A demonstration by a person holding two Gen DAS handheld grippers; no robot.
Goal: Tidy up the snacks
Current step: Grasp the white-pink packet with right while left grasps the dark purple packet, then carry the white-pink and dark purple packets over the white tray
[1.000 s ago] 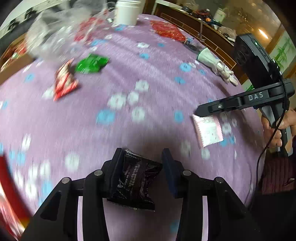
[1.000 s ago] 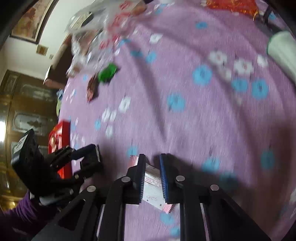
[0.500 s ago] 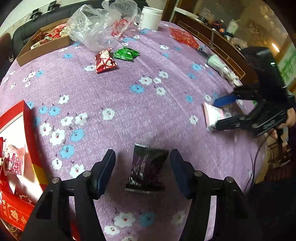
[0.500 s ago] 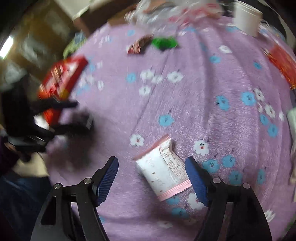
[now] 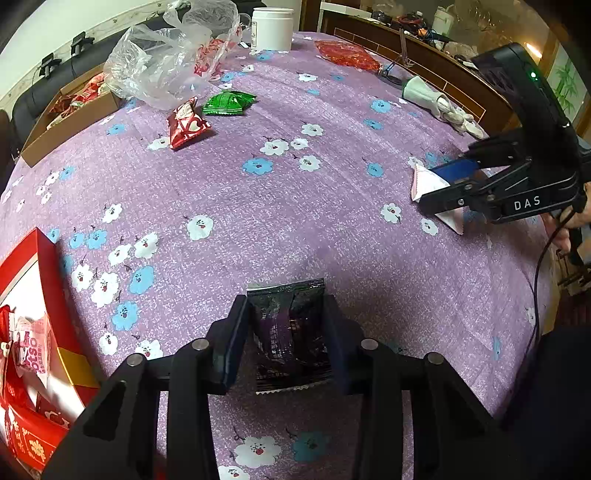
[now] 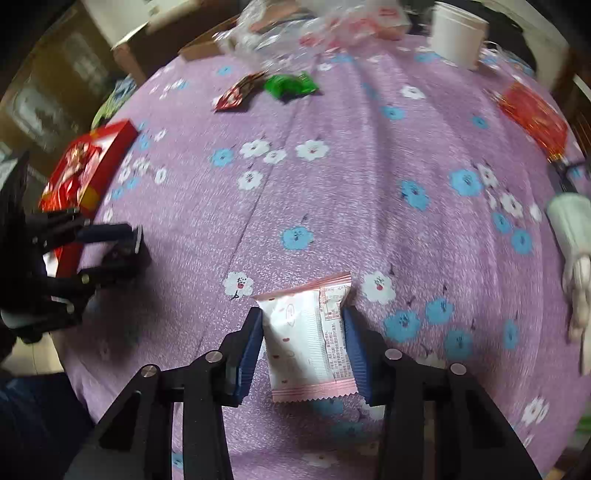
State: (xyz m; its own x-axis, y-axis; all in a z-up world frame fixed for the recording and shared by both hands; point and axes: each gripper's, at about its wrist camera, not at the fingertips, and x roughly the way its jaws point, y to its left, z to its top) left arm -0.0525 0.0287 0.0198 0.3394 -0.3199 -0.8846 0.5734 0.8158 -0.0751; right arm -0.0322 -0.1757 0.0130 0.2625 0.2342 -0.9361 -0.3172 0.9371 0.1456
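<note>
In the left wrist view a dark purple snack packet (image 5: pixel 290 321) lies flat on the purple flowered tablecloth (image 5: pixel 295 206). My left gripper (image 5: pixel 284 336) is closing, and both pads touch the packet's sides. In the right wrist view my right gripper (image 6: pixel 303 332) is also closing on a white and pink snack packet (image 6: pixel 299 325), pads against its two long edges. The right gripper (image 5: pixel 439 184) shows at the table's right edge with that packet (image 5: pixel 424 181). The left gripper (image 6: pixel 127 247) shows at the left by the red box (image 6: pixel 92 162).
A red gift box (image 5: pixel 48 273) with snacks inside sits at the near left. Further back lie a red heart packet (image 5: pixel 186 123) and a green packet (image 5: pixel 227 103). Beyond them are a plastic bag (image 5: pixel 173 62), a cardboard box (image 5: pixel 70 114), a white jar (image 5: pixel 273 27) and a red foil bag (image 5: pixel 347 55).
Half a second ago both grippers stood wide open over their packets lying on the cloth. Both pairs of jaws have since closed in onto the packets' sides.
</note>
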